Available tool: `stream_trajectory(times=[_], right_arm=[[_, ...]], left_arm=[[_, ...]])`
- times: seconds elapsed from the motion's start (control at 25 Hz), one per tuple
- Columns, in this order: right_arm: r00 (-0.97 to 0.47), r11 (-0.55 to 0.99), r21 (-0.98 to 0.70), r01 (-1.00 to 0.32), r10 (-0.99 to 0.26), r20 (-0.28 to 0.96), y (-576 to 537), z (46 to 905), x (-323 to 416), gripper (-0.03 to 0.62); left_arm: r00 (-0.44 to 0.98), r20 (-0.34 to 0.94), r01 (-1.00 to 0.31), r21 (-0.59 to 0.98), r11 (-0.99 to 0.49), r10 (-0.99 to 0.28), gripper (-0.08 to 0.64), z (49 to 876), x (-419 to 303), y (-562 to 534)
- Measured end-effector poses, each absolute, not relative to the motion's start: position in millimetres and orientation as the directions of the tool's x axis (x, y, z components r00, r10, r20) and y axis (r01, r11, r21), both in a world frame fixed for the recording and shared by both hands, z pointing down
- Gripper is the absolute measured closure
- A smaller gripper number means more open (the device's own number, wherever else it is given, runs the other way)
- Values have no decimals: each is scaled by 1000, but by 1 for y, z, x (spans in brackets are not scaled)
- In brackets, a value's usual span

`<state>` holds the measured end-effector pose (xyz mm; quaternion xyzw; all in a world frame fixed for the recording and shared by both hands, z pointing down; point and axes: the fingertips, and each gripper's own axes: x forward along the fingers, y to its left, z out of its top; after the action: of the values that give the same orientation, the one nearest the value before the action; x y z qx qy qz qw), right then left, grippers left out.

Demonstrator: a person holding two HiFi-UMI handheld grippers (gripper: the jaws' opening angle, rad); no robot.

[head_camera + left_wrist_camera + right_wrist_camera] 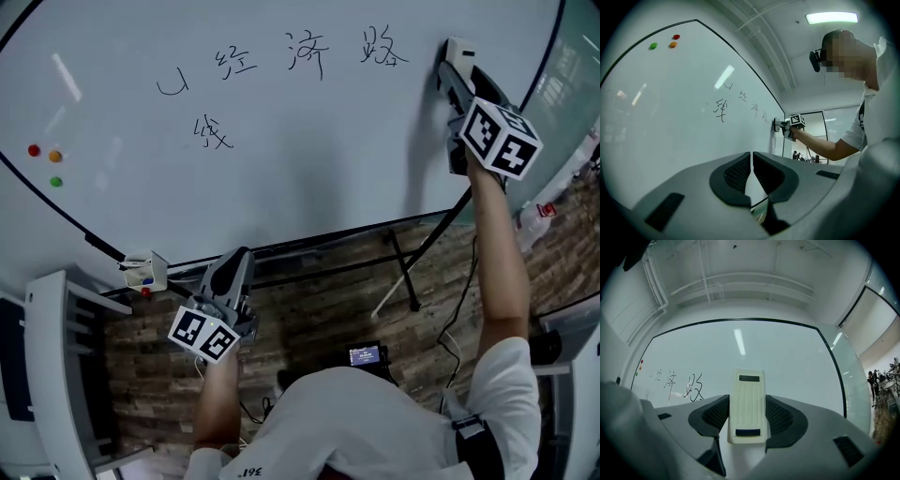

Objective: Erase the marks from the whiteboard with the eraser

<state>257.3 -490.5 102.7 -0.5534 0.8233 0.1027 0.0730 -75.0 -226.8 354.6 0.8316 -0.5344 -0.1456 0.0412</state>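
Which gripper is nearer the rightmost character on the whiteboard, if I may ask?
Right. The right gripper holds the eraser beside the character; the left gripper hangs below the whiteboard.

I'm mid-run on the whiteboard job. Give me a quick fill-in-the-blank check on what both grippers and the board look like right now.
1. The right gripper is shut on the ____.
2. Jaws together, the left gripper holds ____.
3. In the head view, the eraser rests against the whiteboard to the ____ of the black writing.
4. Near the board's left edge sit ____ round magnets: red, orange and green.

Missing words: eraser; nothing; right; three.
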Motion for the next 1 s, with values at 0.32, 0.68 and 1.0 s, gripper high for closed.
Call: stream_trajectory(times=[0.32,0.68,1.0], right_arm=[[-354,346,76,-935,-907,-227,-505,108,256,336],[-239,235,43,-971,-944,-228,-506,108,253,336],[-183,190,-16,-982,-962,-205,-505,109,247,336]], left_arm=[[393,-171,-876,230,-424,-904,552,365,-70,-230],[438,-146,-860,218,-461,-887,552,368,-105,-222],[444,-150,-850,239,-468,-883,552,374,-131,-219]])
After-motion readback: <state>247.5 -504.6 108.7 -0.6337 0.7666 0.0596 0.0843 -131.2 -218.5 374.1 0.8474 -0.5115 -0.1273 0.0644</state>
